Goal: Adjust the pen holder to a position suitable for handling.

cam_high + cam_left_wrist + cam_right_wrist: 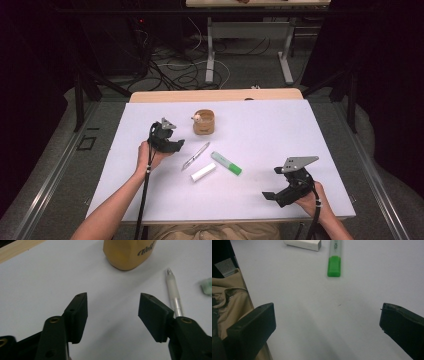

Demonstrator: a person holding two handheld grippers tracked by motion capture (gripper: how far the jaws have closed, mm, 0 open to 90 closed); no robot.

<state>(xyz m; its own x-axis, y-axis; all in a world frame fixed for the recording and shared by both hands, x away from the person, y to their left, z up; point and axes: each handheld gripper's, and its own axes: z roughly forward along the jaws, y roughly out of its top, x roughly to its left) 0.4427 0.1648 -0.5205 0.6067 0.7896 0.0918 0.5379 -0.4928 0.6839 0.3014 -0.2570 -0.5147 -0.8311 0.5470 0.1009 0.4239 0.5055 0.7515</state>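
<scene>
So my left gripper (176, 145) is sitting just left of the pen (195, 156), with its jaws partly apart and nothing between the pads. In the left gripper view the pen (173, 293) lies just outside the right-hand jaw, not in the gap, so I'd say I need to slide over a touch before squeezing. The pen lies flat on the white table (260, 125), tip pointing up toward the wooden cup (204, 122), which makes me think that cup is where it's meant to end up; it already has some small thing poking out of it. The green highlighter (226, 163) and the white eraser-like stick (203, 172) lie just beside the pen, close enough that I want to come at the pen from its free side. My right gripper (274, 183) is parked well apart near the table's front edge, jaws spread wide and empty, keeping out of the way.
</scene>
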